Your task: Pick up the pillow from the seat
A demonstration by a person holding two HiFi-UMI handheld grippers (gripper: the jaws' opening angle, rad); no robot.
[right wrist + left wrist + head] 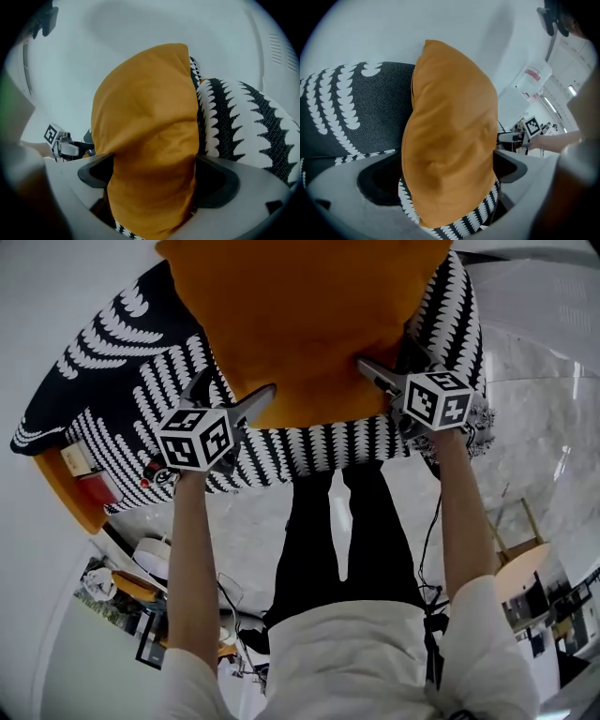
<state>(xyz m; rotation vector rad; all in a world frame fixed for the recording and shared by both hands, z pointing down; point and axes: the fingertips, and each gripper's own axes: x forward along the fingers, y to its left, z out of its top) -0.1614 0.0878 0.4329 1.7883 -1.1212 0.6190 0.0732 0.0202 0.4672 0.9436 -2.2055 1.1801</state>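
At the far left, the armchair point(103, 352) swelled out into a rounded arm. It was coarse black weave printed with rows of white scallops. Past its outer edge there was only pale wall point(56, 287). Lower down, clutter crowded the floor beside your left forearm.

Your left hand-held gripper point(232, 390) reached in over the front edge of the seat point(319, 444). Its jaws stood wide apart. They straddled the lower left corner of the pillow point(309, 315), and the fabric filled most of the gap. It showed no clear pinch, so that hand-held gripper was open around the pillow, not clamped on it.

The pillow stood on edge on the seat, plump and rounded. It was smooth orange cloth with a few soft creases and a seamed rim. It took up the middle of the chair, and the patterned seat showed as a narrow band beneath its lower edge.

Your right hand-held gripper point(389, 360) mirrored the left at the lower right corner. Its jaws were likewise spread wide, with the orange cloth between them and the chair's right arm just beside the outer jaw. That hand-held gripper was open too.

To the right of the chair, glossy marbled floor point(548, 418) lay open, leaving free room on that side. Your black trousers point(342, 531) stood close against the seat front.
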